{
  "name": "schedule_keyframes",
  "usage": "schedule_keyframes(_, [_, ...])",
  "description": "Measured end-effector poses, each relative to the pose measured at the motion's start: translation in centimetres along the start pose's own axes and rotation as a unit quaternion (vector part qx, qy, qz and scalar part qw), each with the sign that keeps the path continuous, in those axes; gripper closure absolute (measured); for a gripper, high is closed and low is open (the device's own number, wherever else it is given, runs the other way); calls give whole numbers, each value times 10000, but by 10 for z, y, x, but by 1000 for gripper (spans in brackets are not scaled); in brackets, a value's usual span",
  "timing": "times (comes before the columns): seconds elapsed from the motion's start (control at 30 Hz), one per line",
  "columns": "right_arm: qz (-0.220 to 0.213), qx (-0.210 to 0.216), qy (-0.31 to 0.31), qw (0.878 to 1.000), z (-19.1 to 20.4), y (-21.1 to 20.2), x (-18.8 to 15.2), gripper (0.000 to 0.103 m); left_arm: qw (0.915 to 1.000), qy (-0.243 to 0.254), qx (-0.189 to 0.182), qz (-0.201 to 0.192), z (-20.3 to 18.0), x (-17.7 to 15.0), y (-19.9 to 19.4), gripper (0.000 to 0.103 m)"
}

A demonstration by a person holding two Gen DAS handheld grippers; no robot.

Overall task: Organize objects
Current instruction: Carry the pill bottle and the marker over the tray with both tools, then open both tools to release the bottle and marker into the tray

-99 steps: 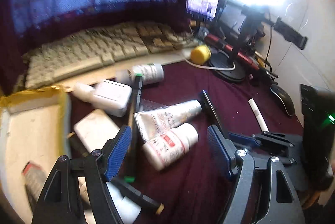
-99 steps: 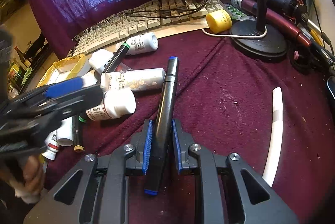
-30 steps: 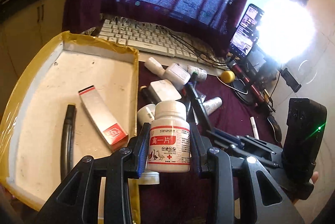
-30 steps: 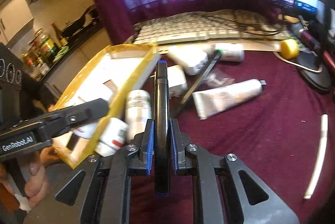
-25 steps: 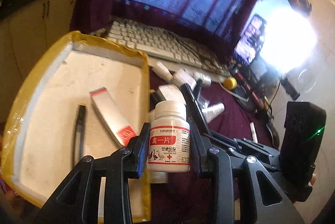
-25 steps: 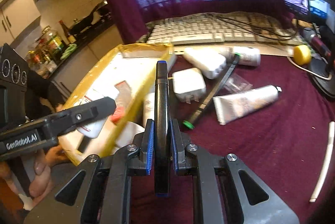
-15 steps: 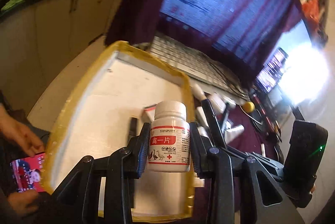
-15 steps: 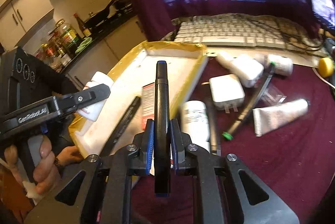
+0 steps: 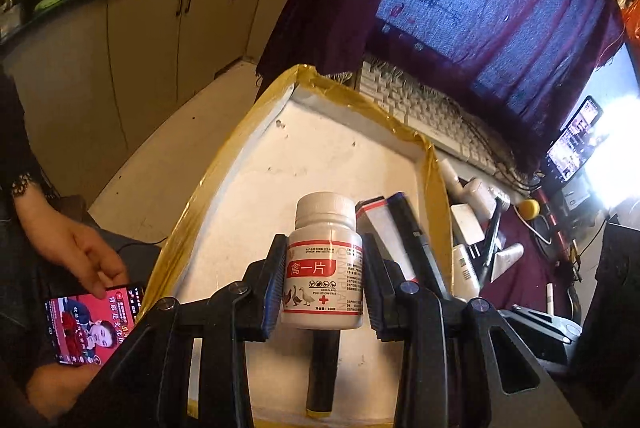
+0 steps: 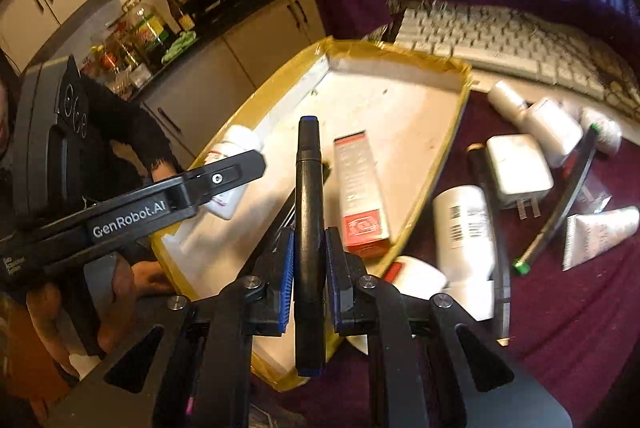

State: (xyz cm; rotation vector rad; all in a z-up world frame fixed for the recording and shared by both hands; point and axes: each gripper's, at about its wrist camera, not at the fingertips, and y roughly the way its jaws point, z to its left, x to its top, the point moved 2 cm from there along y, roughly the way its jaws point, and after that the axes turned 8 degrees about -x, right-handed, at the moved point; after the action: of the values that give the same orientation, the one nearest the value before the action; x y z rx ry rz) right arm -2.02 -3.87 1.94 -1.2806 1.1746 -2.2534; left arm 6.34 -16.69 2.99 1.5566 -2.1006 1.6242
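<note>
Pill bottle (image 9: 324, 264), white w/ red label band, clamped upright in left tool (image 9: 323, 282), cap up, long axis vertical, hanging above near part of tray (image 9: 224, 184). Yellow-taped tray rims on left, far & right sides; bare white floor open toward far-left corner. Lying inside: red-and-white box (image 10: 360, 194), long axis near-to-far, red end near; dark pen (image 9: 322, 368) under the bottle, partly hidden. Black marker (image 10: 308, 228) pinched in right tool (image 10: 309, 284), long axis along the fingers, blue-tipped end pointing far, over tray's near-right part. Right of tray on maroon worktop (image 10: 580, 308), close to rim: white bottle w/ barcode (image 10: 466, 228) lying down, white charger (image 10: 518, 168), tube (image 10: 600, 228), thin dark stick w/ green tip (image 10: 560, 204) leaning diagonally. Keyboard (image 10: 500, 40) along far edge. Little free room betw. right rim & clutter. Phone w/ red screen (image 9: 92, 324) low left, a bystander's fingers on it.
</note>
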Motion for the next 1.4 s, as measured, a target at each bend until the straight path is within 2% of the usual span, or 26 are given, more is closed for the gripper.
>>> schedule_keyframes(0.23, [281,-365,-44,9989,10,24,1,90,9998,-30,66,204,6,-3,8,72])
schedule_keyframes(0.37, [199,-760,-109,9968,9,26,1,91,9996,-54,64,285,6,-5,11,72])
schedule_keyframes(0.6, [85,-1096,-213,9937,8,28,0,90,9987,7,200,464,4,-11,25,72])
schedule_keyframes(0.77, [2,-1135,-241,9932,8,28,0,90,9986,64,326,416,4,-12,27,72])
schedule_keyframes(1.07, [-19,-1098,-222,9937,9,28,-1,90,9986,54,337,402,4,-13,28,72])
schedule_keyframes(1.17, [-16,-1039,-185,9944,8,26,-2,90,9991,67,213,370,4,-13,28,71])
schedule_keyframes(1.2, [-31,-987,-168,9950,7,25,-3,90,9993,70,152,322,4,-13,26,69])
schedule_keyframes(1.27, [-33,-861,-168,9961,7,22,-4,88,9996,126,45,234,1,-13,23,51])
schedule_keyframes(1.33, [-44,-677,-229,9974,8,19,-6,80,9999,154,-47,53,-2,-13,18,41])
schedule_keyframes(1.4, [-113,-616,-334,9975,9,14,-9,73,9998,157,-98,-91,-4,-12,12,38])
